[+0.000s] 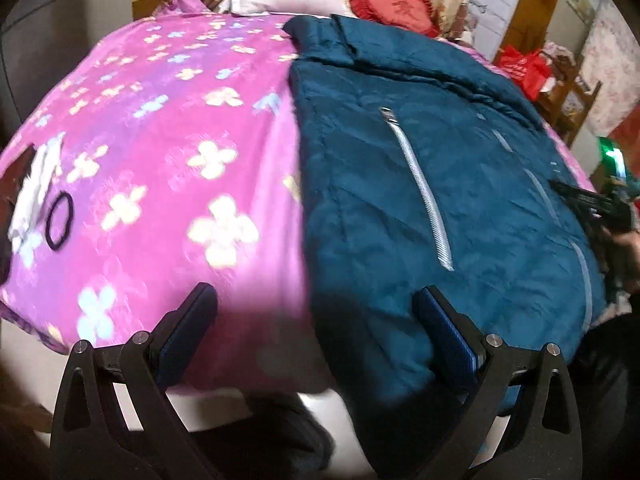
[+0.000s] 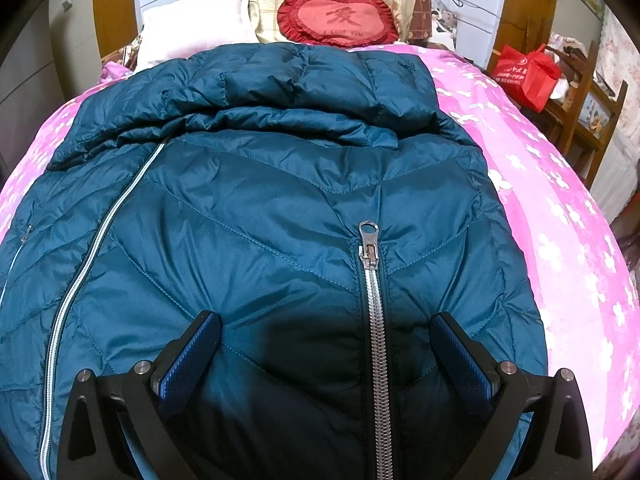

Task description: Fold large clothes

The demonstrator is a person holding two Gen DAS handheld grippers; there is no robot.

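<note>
A teal quilted down jacket [image 2: 280, 220] lies flat on a pink flowered bedspread [image 1: 160, 160], hood toward the pillows, silver zippers showing. In the left wrist view the jacket [image 1: 420, 180] fills the right half. My left gripper [image 1: 316, 300] is open, hovering over the jacket's left edge where it meets the bedspread, with nothing between its fingers. My right gripper [image 2: 326, 328] is open above the jacket's lower front, astride a silver pocket zipper [image 2: 374, 300], holding nothing. The right gripper also shows at the right edge of the left wrist view [image 1: 588, 200].
A black hair tie [image 1: 60, 220] and a white cloth [image 1: 34, 196] lie on the bedspread's left. A white pillow [image 2: 196, 20] and a red heart cushion [image 2: 340, 16] sit at the headboard. A red bag [image 2: 524, 72] rests on a wooden chair at the right.
</note>
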